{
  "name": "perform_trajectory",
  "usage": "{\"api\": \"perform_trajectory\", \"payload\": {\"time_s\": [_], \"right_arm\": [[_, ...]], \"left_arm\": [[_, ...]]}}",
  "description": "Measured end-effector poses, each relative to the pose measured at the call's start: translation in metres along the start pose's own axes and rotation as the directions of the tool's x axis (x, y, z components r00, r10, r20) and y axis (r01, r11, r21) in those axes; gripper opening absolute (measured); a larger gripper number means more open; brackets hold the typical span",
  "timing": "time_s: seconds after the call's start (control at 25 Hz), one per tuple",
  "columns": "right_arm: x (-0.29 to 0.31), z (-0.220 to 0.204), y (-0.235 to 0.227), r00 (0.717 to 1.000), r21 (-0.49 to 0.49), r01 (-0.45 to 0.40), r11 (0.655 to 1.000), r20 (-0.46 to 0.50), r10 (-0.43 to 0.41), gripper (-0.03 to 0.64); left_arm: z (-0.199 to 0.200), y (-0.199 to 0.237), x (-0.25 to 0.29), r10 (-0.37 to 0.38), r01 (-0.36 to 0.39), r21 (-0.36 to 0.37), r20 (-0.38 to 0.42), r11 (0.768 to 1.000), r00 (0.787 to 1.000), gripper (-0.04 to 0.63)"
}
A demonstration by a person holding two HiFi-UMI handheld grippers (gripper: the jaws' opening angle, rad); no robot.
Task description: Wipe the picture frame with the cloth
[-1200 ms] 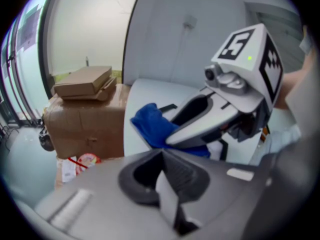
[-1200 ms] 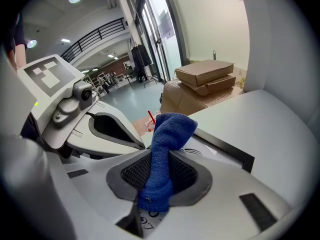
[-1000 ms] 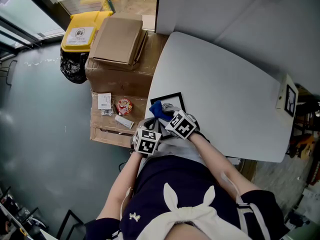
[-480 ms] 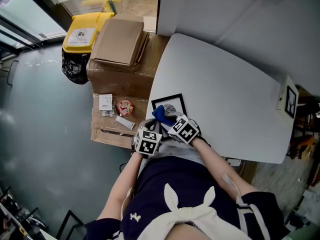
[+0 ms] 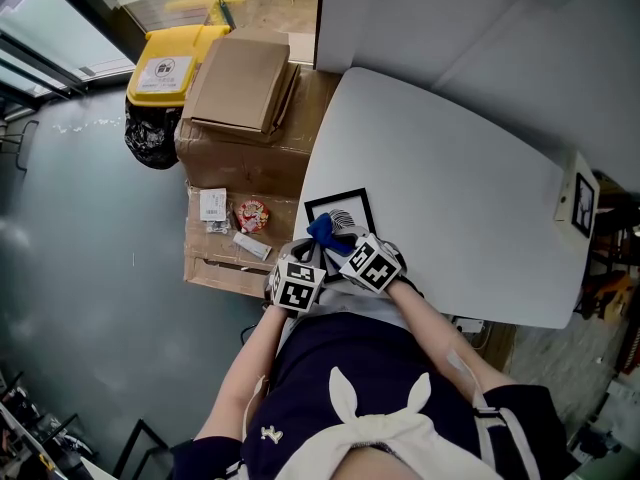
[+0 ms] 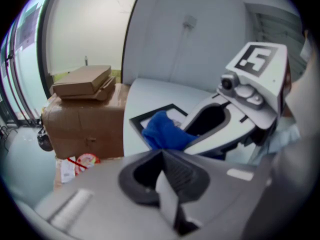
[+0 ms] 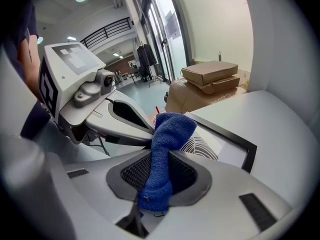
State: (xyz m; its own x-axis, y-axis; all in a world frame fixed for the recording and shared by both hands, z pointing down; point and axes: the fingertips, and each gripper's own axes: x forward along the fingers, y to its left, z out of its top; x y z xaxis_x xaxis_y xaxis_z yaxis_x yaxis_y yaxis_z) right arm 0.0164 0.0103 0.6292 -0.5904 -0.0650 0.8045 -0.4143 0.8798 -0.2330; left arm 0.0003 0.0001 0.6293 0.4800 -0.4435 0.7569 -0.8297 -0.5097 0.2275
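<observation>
Closest to the person, the left gripper [image 6: 163, 179] sits just off the near left corner of the picture frame [image 5: 338, 208]. Its jaws are pressed together with nothing between them. Right beside it, on the frame's near edge, the right gripper [image 7: 159, 176] has its jaws clamped on the blue cloth [image 7: 167, 134]. A thick fold stands up out of the pads and leans forward over the frame's near end.

From the right jaws the frame lies straight ahead and slightly to the right, flat on the white table [image 5: 450, 188]. Its black border and the striped print are open beyond the cloth's tip. I can't tell whether the cloth is actually touching the glass. The frame's long side looks to run away from the person, so I'd expect a wiping stroke to go forward along it. The right gripper is the one placed to make it, while the left is near enough to steady the corner.

Past the frame's left side, off the table, stand cardboard boxes [image 5: 240, 118].
</observation>
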Motion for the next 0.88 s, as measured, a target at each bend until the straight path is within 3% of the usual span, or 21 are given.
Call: {"api": "perform_trajectory", "payload": {"time_s": [0.4, 0.88], "right_arm": [[-0.008, -0.005, -0.012, 0.999, -0.05, 0.044, 0.998, -0.027, -0.046, 0.084], [-0.025, -0.021, -0.04, 0.994, 0.031, 0.102, 0.994, -0.033, -0.101, 0.084]], "left_arm": [[0.0, 0.0, 0.0, -0.001, 0.001, -0.001, 0.002, 1.0, 1.0, 0.005], [0.0, -0.001, -0.001, -0.002, 0.002, 0.004, 0.005, 1.0, 1.0, 0.005]]}}
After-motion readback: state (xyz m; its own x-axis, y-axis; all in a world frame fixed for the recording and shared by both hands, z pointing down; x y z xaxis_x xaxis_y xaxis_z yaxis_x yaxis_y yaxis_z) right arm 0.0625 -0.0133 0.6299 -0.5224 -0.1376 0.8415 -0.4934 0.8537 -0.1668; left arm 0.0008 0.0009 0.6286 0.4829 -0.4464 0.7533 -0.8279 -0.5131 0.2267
